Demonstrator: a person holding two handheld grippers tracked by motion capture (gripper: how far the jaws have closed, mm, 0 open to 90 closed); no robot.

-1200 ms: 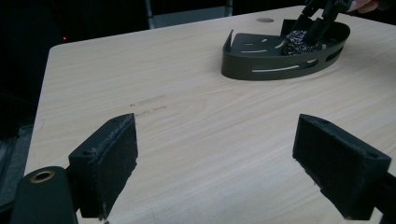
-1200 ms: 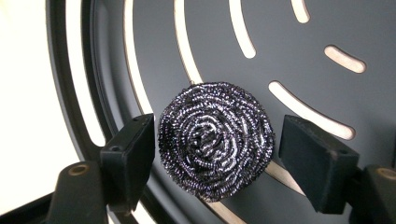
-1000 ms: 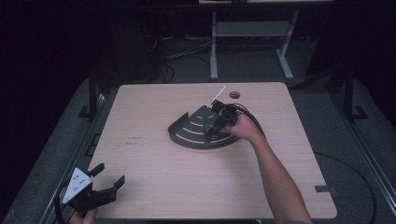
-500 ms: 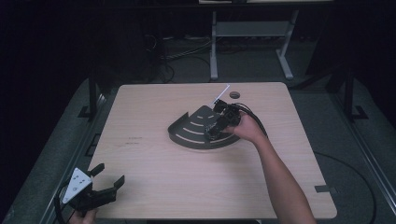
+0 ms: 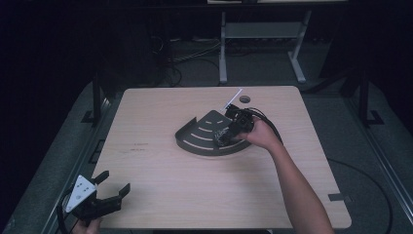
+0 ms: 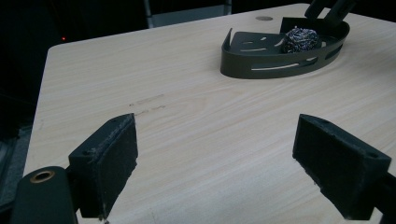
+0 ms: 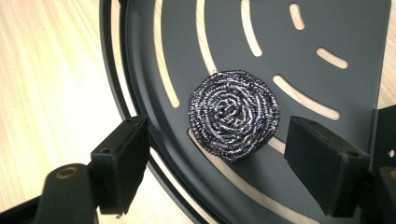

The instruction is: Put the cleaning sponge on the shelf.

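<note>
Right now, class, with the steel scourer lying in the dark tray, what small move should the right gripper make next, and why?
Probably lift the right gripper straight up, clear of the tray. Its jaws have just been opening and stand apart from the steel scourer, which rests on the tray floor inside the curved wall, so the placing looks done.

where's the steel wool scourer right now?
High view: the scourer lies in the dark slotted tray, at its right end right of table centre, under the right gripper, whose open jaws clear it.
</note>
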